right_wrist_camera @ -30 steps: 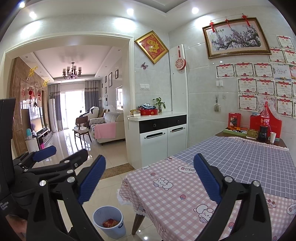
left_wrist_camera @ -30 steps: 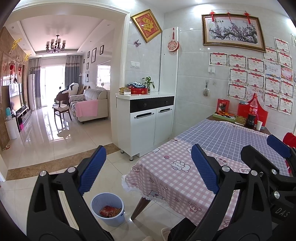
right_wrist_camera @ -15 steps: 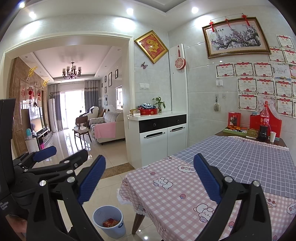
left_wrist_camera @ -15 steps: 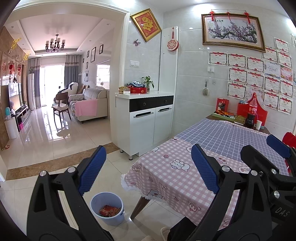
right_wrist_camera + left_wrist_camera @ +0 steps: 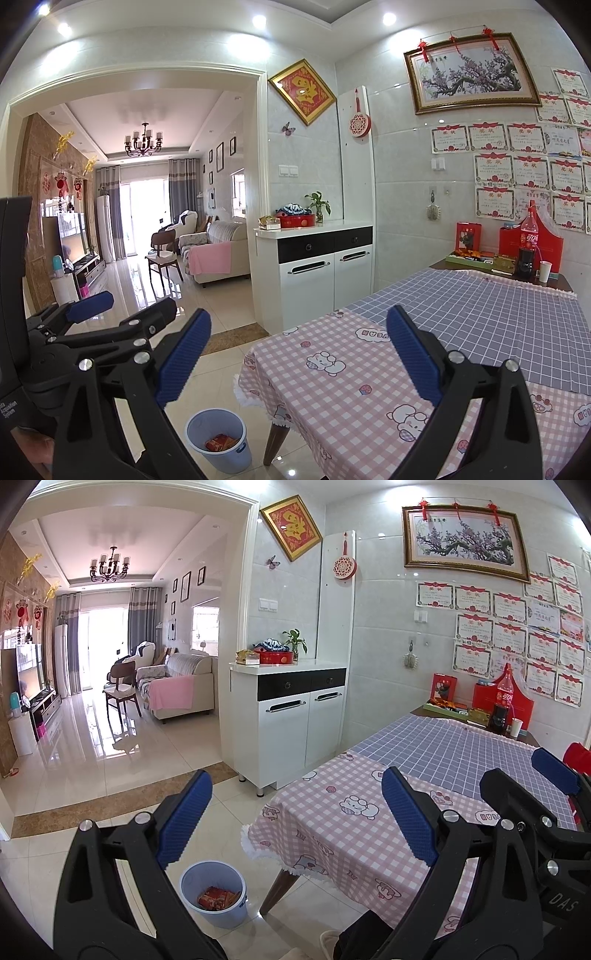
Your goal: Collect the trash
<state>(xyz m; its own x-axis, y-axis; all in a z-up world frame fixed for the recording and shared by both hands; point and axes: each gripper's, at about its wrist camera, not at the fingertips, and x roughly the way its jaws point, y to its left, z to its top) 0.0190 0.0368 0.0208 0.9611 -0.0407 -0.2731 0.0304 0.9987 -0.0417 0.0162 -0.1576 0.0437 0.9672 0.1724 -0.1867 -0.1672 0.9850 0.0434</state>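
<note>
A light blue waste bin [image 5: 214,893] stands on the tiled floor by the table's near left corner, with red wrappers [image 5: 216,899] lying inside. It also shows in the right wrist view [image 5: 218,439], with the wrappers [image 5: 221,441] in it. My left gripper [image 5: 295,819] is open and empty, held above the floor and the table corner. My right gripper [image 5: 295,354] is open and empty, over the table's pink end. The right gripper shows at the right edge of the left wrist view [image 5: 524,786]; the left gripper shows at the left of the right wrist view [image 5: 122,314].
The table [image 5: 354,391] wears a pink checked cloth and a blue checked cloth [image 5: 480,310]. A cola bottle [image 5: 528,243], a paper cup [image 5: 545,270] and red boxes stand at its far end. A white cabinet [image 5: 291,720] stands against the wall. A living room lies beyond the doorway.
</note>
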